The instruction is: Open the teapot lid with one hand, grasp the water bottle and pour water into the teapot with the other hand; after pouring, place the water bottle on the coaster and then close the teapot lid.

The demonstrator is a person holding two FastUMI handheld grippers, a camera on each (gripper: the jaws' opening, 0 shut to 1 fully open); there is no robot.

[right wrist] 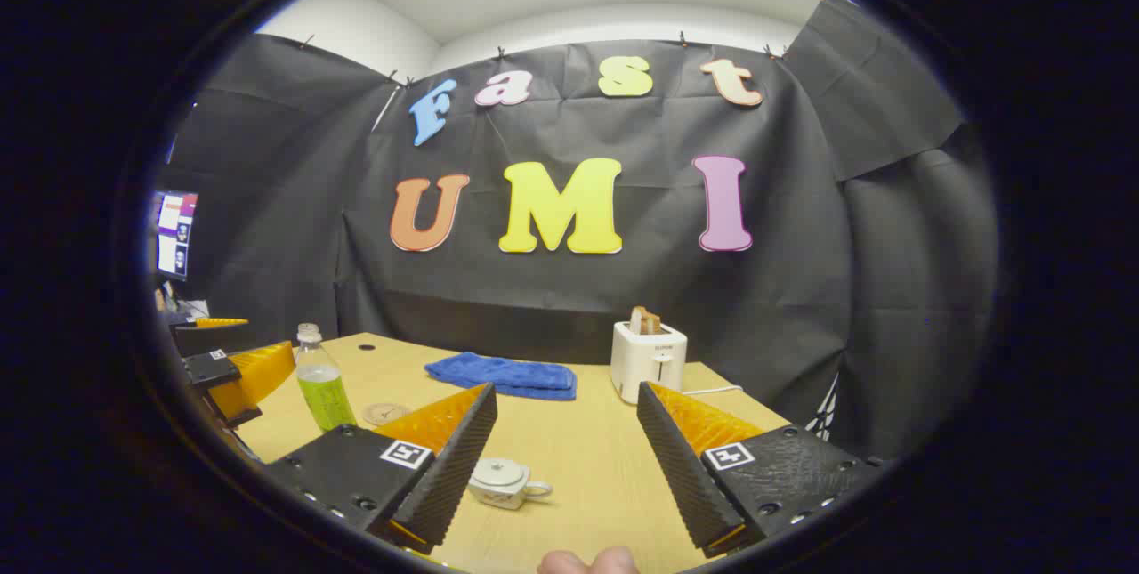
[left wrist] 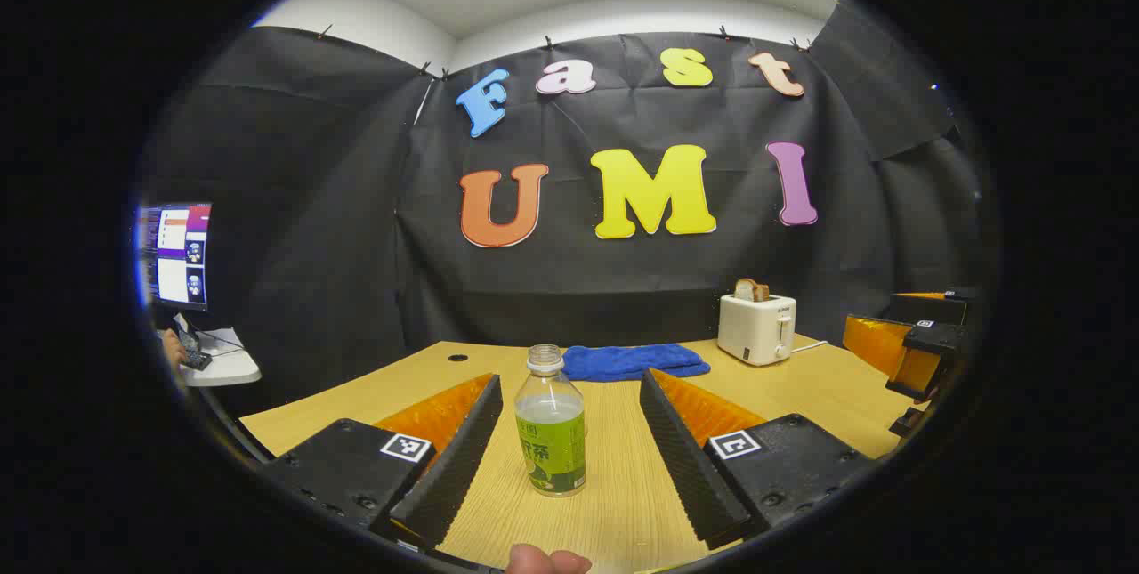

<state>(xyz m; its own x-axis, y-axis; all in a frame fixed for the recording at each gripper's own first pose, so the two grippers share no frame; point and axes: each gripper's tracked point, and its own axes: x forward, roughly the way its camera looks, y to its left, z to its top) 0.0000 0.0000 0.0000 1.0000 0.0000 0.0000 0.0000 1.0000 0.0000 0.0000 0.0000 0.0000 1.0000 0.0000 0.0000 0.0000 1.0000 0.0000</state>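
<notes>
1. Two grippers are up over the wooden table, and I see both with their jaws spread wide apart, holding nothing.
2. From the left gripper view, my left gripper frames the water bottle, which stands upright on the table between the two fingers without touching either. It has no cap on and is partly full of clear liquid above a green label.
3. Behind the bottle, at the far side of the table, lies a folded blue towel. To its right stands a white toaster with bread poking out of the top.
4. At the right edge of that view I can see the other gripper hanging near the table's right side.
5. From the right gripper view, my right gripper hovers above the near part of the table. The small white teapot sits low between its fingers, close to the left one, with its lid on.
6. Further left in this view the water bottle stands upright, and the round coaster lies flat just to its right, apart from the teapot.
7. A monitor glows at the far left, beyond the table edge.
8. I can make out a fingertip at the bottom of each view.
</notes>
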